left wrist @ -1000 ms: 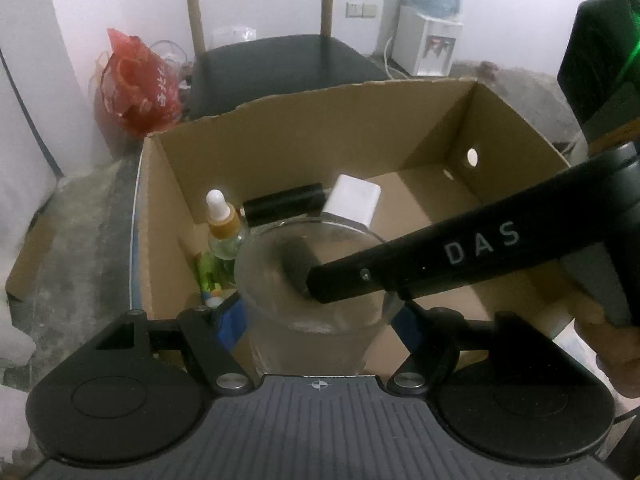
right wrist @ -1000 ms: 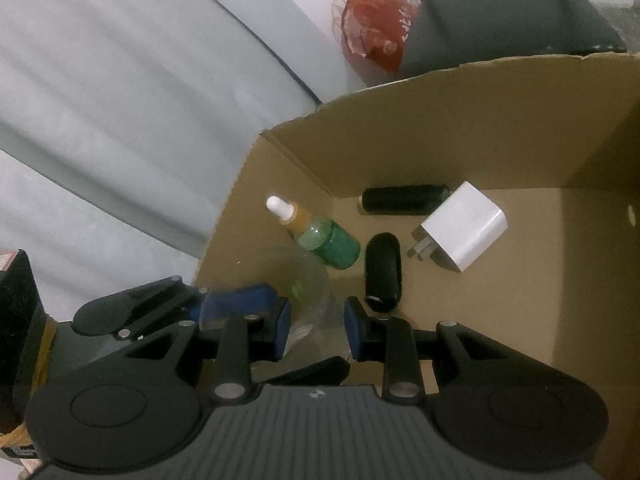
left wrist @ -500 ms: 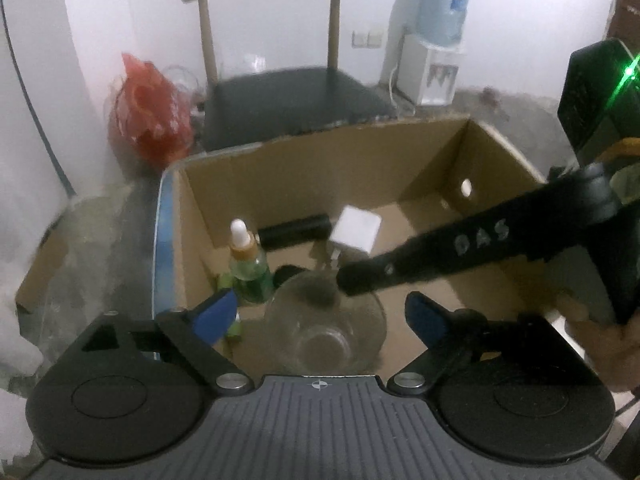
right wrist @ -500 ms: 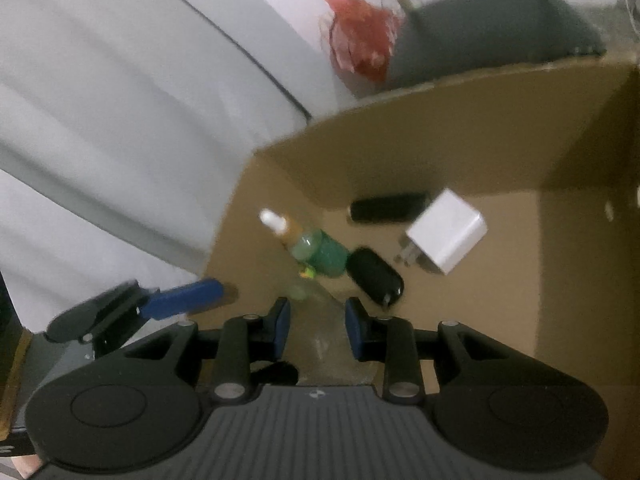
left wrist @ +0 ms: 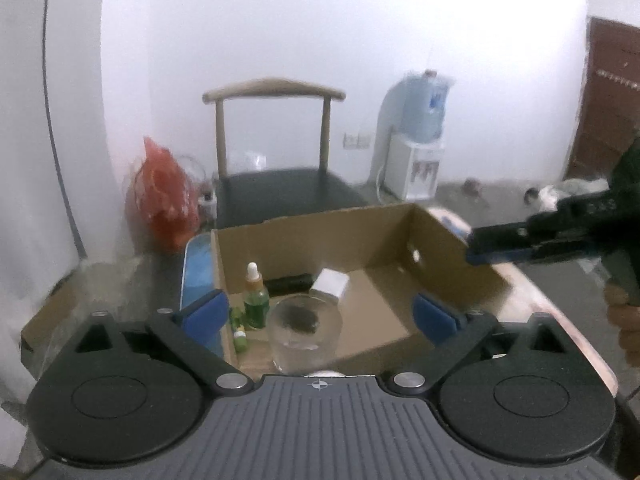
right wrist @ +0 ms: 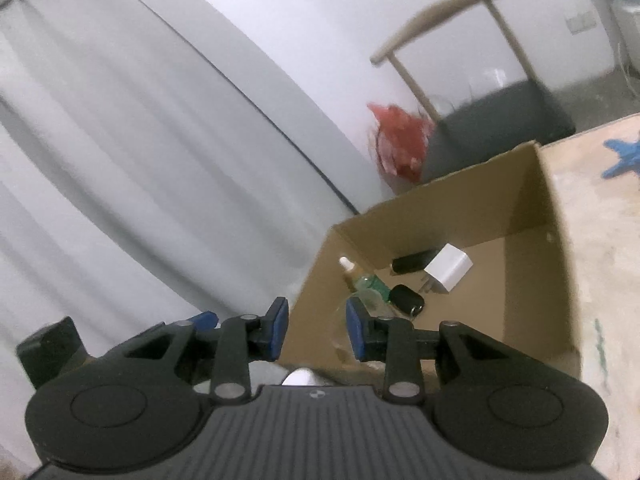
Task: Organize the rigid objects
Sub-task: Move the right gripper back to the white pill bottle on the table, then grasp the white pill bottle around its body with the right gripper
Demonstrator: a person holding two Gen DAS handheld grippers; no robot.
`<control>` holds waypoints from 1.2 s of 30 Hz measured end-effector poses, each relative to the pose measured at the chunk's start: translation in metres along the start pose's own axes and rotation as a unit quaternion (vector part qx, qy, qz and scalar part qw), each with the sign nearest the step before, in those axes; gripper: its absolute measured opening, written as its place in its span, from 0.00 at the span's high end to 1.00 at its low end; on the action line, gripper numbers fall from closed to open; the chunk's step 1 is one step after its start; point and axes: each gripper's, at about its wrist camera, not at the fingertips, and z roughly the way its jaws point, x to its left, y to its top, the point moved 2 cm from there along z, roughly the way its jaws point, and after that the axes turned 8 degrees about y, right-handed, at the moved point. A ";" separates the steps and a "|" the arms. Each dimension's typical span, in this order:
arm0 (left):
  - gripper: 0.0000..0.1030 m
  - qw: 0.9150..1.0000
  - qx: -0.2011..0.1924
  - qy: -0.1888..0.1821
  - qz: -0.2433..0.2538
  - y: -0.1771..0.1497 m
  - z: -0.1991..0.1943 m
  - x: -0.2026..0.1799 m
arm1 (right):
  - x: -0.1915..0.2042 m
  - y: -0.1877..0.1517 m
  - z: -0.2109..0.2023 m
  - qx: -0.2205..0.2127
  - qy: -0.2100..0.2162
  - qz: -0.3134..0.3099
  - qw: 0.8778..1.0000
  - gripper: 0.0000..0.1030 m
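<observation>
A clear glass cup (left wrist: pixel 305 332) stands in the near left part of the cardboard box (left wrist: pixel 448 240). Also in the box are a green dropper bottle (left wrist: pixel 256 300), a white charger (left wrist: pixel 330 285), a black tube (left wrist: pixel 289 283) and a black key fob (right wrist: pixel 407 298). My left gripper (left wrist: pixel 320 312) is open and empty, above and behind the cup. My right gripper (right wrist: pixel 316 328) is open with a narrow gap and empty, raised near the box's near corner; it also shows in the left wrist view (left wrist: pixel 496 246).
The box (right wrist: pixel 536 216) sits on a worn table (right wrist: pixel 608 240). A blue star-shaped thing (right wrist: pixel 624 156) lies on the table at the far right. A chair (left wrist: pixel 276 184), a red bag (left wrist: pixel 164 196) and a water dispenser (left wrist: pixel 420 148) stand behind.
My left gripper opened, let go of the glass cup in the box, and pulled up and back. My right gripper withdrew from the cup, rose and moved right.
</observation>
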 end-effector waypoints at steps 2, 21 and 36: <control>0.02 1.000 -0.015 -0.001 -0.004 -0.011 -0.012 -0.003 | 0.006 -0.015 -0.017 -0.014 0.001 -0.006 1.000 0.58; 0.04 0.999 -0.003 0.037 -0.014 -0.080 0.028 -0.015 | 0.017 -0.086 0.058 0.025 -0.024 -0.043 0.998 0.41; 0.26 0.998 0.058 0.023 -0.017 -0.089 0.059 -0.015 | 0.006 -0.089 0.112 0.062 -0.033 -0.015 0.997 0.44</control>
